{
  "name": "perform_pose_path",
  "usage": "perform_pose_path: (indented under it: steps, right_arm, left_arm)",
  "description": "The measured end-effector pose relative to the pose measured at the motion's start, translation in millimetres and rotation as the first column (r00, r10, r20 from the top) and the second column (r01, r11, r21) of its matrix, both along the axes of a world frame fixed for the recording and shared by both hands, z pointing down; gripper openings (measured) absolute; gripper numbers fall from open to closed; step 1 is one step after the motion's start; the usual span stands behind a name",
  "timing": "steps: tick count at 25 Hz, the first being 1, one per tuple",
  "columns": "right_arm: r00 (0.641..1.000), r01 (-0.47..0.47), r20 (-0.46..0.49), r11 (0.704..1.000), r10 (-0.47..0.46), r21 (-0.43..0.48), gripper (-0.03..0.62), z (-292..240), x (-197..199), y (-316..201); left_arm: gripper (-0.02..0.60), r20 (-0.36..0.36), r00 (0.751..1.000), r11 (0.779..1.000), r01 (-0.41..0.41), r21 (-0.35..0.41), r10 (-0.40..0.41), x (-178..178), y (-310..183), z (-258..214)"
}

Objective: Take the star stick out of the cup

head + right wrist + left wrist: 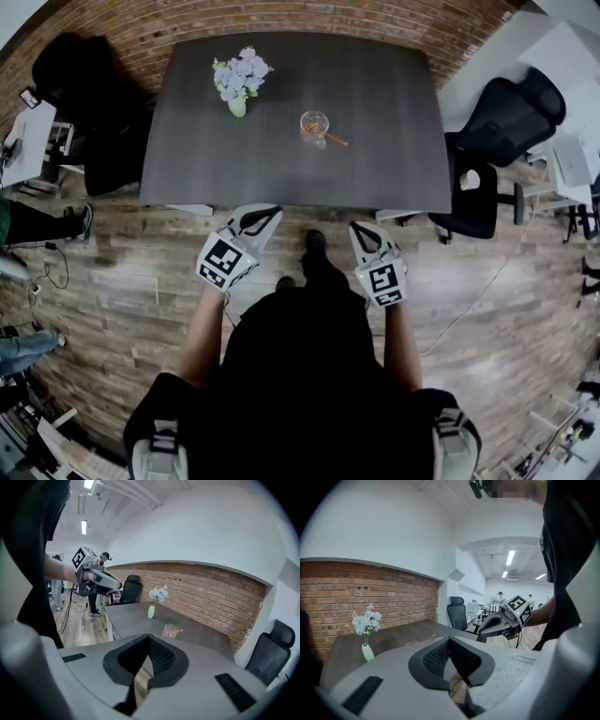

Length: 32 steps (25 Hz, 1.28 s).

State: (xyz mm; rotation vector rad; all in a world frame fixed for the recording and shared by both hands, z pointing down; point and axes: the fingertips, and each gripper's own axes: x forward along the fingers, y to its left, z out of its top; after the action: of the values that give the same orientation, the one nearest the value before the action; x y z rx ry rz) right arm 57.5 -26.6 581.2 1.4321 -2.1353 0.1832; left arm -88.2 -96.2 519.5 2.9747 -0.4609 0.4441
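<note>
I hold both tools short of the table's (394, 159) near edge, the left gripper (262, 217) and right gripper (362, 231) each clenched, pads together on nothing. The cup (314, 124) stands mid-table at my 12 o'clock, the star stick (332, 140) in it leaning toward 4 o'clock. A flower vase (238, 105) sits at the cup's 10 o'clock.

1 table (375, 84), 1 cup (314, 124) w/ 1 star stick (334, 140), 1 flower vase (237, 106).

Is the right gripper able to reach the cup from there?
Probably yes: the table between the right gripper and the cup is bare, and the flower vase stands off left. Its jaws are shut, though.
</note>
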Motion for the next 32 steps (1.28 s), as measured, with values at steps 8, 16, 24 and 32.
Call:
perform_pose_path:
  steps: [8, 16, 24, 32]
  right_arm:
    - [0.996, 0.088, 0.024, 0.996, -0.088, 0.006, -0.002, -3, 30, -69]
    - [0.975, 0.221, -0.001, 0.975, -0.221, -0.009, -0.001, 7, 40, -125]
    - [0.944, 0.329, -0.008, 0.944, -0.330, -0.028, 0.000, 24, 53, -163]
    - [0.912, 0.409, -0.022, 0.913, -0.409, -0.012, 0.000, 36, 55, -183]
  left_arm:
    - [0.002, 0.022, 0.997, 0.997, 0.079, 0.015, -0.079, 26, -46, -9]
    - [0.002, 0.034, 0.982, 0.983, 0.184, 0.025, -0.184, 40, -83, -18]
    - [0.002, 0.043, 0.954, 0.955, 0.297, 0.023, -0.298, 48, -104, -19]
    - [0.002, 0.058, 0.933, 0.934, 0.355, 0.034, -0.356, 52, -100, -16]
